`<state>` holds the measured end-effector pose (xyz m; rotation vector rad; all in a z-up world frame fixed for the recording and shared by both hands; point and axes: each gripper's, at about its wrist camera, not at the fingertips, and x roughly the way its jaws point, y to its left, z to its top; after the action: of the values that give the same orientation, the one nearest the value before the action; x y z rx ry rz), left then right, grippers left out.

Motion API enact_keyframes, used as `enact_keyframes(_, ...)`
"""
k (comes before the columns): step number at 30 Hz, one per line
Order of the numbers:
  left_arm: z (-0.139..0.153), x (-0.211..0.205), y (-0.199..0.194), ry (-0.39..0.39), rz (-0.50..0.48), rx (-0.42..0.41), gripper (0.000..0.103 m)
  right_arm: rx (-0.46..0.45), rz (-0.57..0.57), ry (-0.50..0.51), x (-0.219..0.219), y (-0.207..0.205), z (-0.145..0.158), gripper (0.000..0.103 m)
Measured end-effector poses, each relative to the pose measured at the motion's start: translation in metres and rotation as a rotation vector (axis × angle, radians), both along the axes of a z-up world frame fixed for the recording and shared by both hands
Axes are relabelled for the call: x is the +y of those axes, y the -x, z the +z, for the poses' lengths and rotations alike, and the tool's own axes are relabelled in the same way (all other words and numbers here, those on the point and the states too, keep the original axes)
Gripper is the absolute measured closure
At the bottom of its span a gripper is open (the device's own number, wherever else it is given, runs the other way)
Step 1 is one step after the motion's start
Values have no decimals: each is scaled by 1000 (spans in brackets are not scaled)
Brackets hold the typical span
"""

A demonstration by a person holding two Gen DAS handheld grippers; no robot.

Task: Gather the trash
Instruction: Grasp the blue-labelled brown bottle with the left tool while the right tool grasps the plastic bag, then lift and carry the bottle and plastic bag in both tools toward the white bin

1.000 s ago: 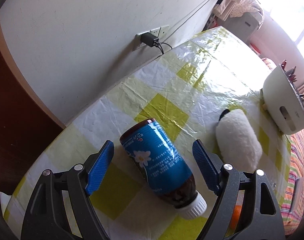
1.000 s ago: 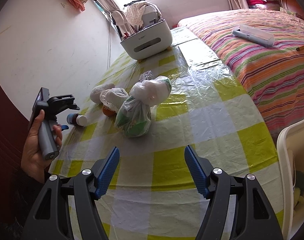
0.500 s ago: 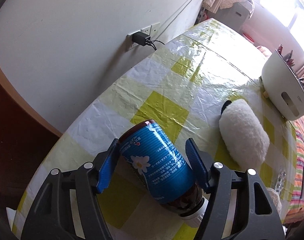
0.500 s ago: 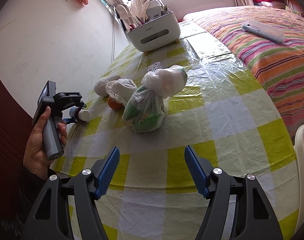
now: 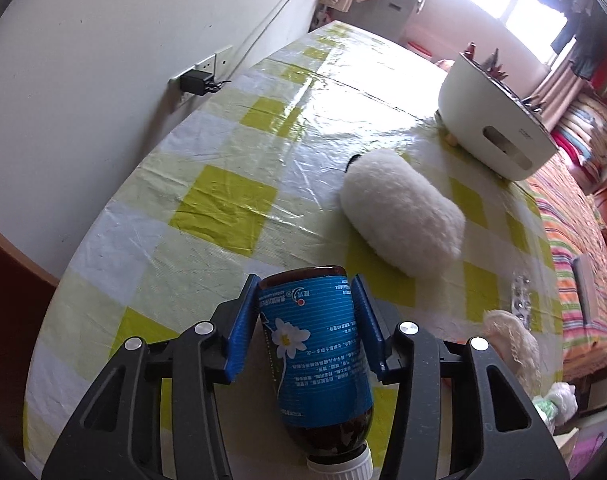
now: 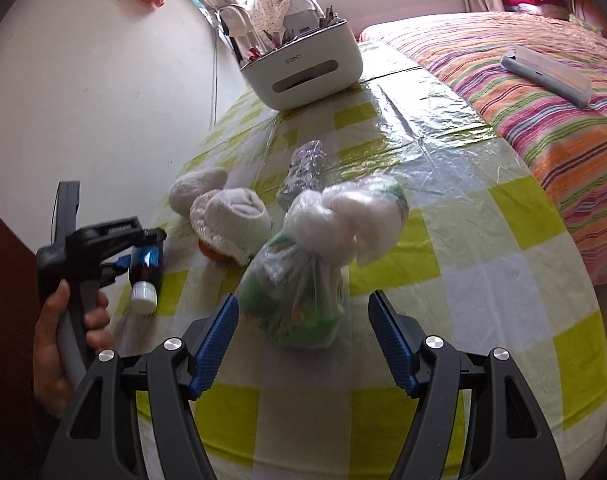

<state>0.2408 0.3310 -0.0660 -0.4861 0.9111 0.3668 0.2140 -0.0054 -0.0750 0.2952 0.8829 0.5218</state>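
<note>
The brown plastic bottle with a blue label and white cap (image 5: 317, 354) is clamped between the 2 blue pads of the left gripper (image 5: 307, 322) — cap toward the camera — near the wall-side edge of the yellow-and-white checked tablecloth (image 5: 219, 208). Just beyond it lies a fluffy white oblong cushion (image 5: 399, 226). The right gripper (image 6: 303, 336) hovers with jaws spread wide and empty, right before a knotted clear plastic bag of green and white rubbish (image 6: 303, 276) at the tablecloth's middle. A white rounded storage caddy (image 6: 303, 68) stands at the far edge.
</note>
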Motion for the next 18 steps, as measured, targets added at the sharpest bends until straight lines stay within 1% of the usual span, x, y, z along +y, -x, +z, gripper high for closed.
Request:
enact_keyframes(2,2,-1,4,6,-11,-12,58,8,4,8,4,-6,-2,37)
enact_keyframes(6,7,-8,11,5,-38,-28,58,29,29,-13,4,-13,-6,39)
enact_keyframes(8,7,-12,15,-5,-56,-33,58,17,55,-30,5,-12,-5,51)
enact_keyframes(9,8,-14,16,-11,-66,-35,58,8,60,-19,7,-11,-3,57)
enact_keyframes(10,8,-15,18,-14,-73,-36,58,-10,71,-1,9,-8,-1,60)
enact_keyframes(12,9,-19,19,-25,-89,-38,58,-29,79,13,12,-4,-1,63)
enact_keyframes(18,21,-32,26,-50,-130,-81,59,-48,84,14,13,5,0,64)
